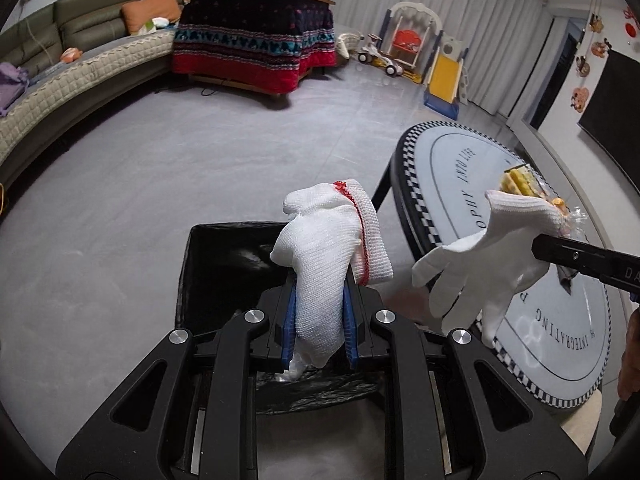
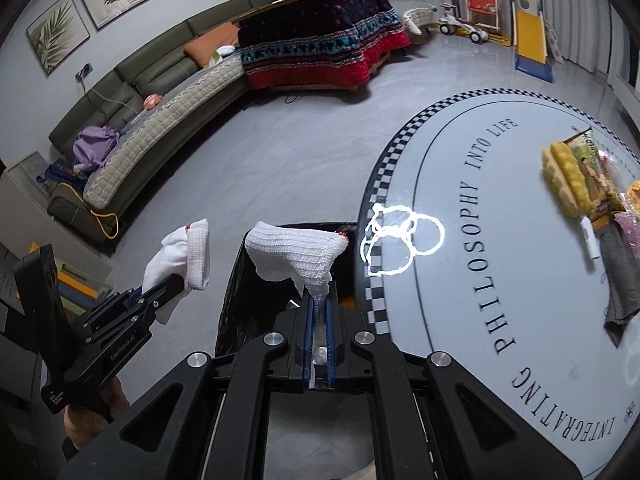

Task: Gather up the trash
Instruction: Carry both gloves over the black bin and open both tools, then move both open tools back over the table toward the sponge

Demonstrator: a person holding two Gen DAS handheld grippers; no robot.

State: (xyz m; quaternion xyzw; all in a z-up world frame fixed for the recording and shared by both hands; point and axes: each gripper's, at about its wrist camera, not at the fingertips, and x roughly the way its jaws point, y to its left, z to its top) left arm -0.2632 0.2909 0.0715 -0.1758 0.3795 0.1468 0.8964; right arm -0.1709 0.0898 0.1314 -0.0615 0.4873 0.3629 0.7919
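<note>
Living room, grey floor (image 1: 200, 168): one curved green sofa (image 2: 168, 72) along the wall, one low table under a red-and-dark patterned blanket (image 1: 256, 40), one toy slide with a yellow ramp (image 2: 530, 36), three framed prints (image 2: 60, 36), the third cut off by the picture's edge. One round table (image 2: 500, 280) with a checkered rim and printed lettering stood to the right; its far side ran out of sight.

On it lay a small heap of leftovers (image 2: 580, 184): a yellow padded item, a printed packet, a grey cloth and crinkled wrappers, too jumbled at the edge for a sure count.

One black-lined trash bin (image 1: 224, 264) stood on the floor just beside the table; its inside was dark and its near rim was hidden behind the tools.

White knit gloves, two. The first glove (image 1: 324, 264), red stitching at the cuff, was clamped between the blue pads of the left gripper (image 1: 320, 320), bunched upward above the bin's mouth. The second glove (image 2: 296, 252) was pinched by a thin fold in the right gripper (image 2: 319, 308), whose jaws stood nearly together on it; its fingers hung spread over the table's edge beside the bin.

Both grippers pointed steeply downward, side by side. Of the person, only part of a hand (image 2: 92, 420) under the left tool's handle showed.
</note>
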